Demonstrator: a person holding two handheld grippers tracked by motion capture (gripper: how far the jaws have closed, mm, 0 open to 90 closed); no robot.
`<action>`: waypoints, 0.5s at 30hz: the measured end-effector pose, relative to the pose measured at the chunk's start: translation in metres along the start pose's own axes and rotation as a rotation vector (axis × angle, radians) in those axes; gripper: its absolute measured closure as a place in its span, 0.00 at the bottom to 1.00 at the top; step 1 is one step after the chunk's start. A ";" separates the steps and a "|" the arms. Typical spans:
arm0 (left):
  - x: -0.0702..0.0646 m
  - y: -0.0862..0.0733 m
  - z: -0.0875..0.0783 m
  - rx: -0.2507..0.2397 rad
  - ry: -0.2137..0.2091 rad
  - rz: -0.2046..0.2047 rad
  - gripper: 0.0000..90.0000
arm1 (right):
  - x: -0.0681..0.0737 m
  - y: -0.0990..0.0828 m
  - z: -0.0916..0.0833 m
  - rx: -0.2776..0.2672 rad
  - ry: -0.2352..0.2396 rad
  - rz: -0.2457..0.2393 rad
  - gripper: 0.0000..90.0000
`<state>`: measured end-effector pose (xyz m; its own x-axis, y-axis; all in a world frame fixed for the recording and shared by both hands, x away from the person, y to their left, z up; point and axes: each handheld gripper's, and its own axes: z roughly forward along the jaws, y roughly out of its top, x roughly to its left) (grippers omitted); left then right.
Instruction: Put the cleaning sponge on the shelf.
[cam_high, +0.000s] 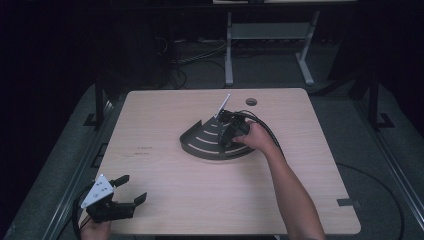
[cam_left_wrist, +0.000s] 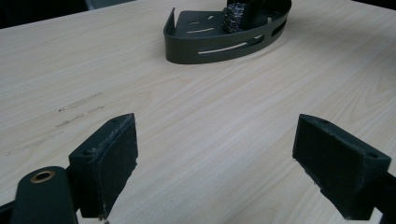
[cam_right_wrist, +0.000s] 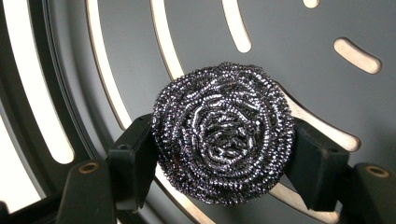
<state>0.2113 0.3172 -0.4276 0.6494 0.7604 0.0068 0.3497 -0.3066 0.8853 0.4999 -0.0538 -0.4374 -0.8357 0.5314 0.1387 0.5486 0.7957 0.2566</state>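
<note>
A dark quarter-round slotted tray (cam_high: 202, 142) sits on the middle of the wooden table (cam_high: 165, 180). My right gripper (cam_high: 231, 134) is over the tray, pointing down, shut on a round steel wool scourer (cam_right_wrist: 224, 133) held between its pads (cam_right_wrist: 135, 154) just above the tray floor (cam_right_wrist: 289, 28). In the left gripper view the scourer (cam_left_wrist: 236, 17) stands inside the tray (cam_left_wrist: 219, 44). My left gripper (cam_high: 130, 189) rests at the table's front left corner, open, with only bare wood between its pads (cam_left_wrist: 114, 149).
A round cable hole (cam_high: 251, 101) lies in the table behind the tray. A pale thin strip (cam_high: 223, 106) slants up from the tray's back. A grey desk frame (cam_high: 270, 45) stands on the floor beyond the table. Faint marks (cam_high: 142, 150) lie left of the tray.
</note>
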 end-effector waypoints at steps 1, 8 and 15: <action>0.000 0.000 0.000 0.000 0.000 0.000 0.15 | 0.000 0.000 0.000 -0.001 0.004 0.003 0.34; 0.000 0.000 0.000 0.001 0.001 0.000 0.15 | 0.000 -0.002 -0.001 -0.014 0.013 0.012 0.31; 0.000 0.000 0.000 0.001 0.001 -0.001 0.15 | 0.000 -0.006 -0.005 -0.024 0.015 0.018 0.27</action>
<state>0.2114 0.3166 -0.4278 0.6483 0.7614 0.0068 0.3507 -0.3065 0.8849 0.4960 -0.0600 -0.4344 -0.8262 0.5407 0.1581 0.5627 0.7789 0.2769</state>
